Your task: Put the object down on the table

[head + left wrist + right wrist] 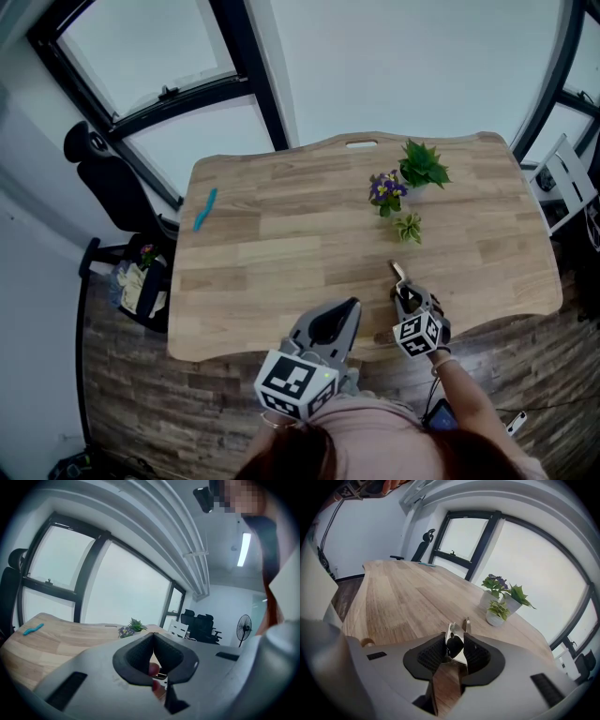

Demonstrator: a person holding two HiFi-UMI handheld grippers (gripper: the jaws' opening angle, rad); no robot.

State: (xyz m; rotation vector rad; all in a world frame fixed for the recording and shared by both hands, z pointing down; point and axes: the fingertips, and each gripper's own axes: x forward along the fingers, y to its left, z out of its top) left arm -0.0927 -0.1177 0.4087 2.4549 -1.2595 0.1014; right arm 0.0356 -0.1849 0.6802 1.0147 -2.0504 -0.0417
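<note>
In this inspector's judgement, a clean release required the right gripper (454, 641) to spread fully and withdraw straight back along its own line, so that neither pad dragged the small metal object (452, 631). Its jaws stood partly parted, the object between the pads and not visibly pinched. The object's far end rested on the table (398, 602) near the front edge, right of centre, with the potted plants (501, 599) well beyond.

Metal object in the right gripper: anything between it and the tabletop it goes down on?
Nothing visible. The metal object sits between the right gripper's jaws, with only bare wood of the table under it near the front edge. The three potted plants stand well beyond it.
</note>
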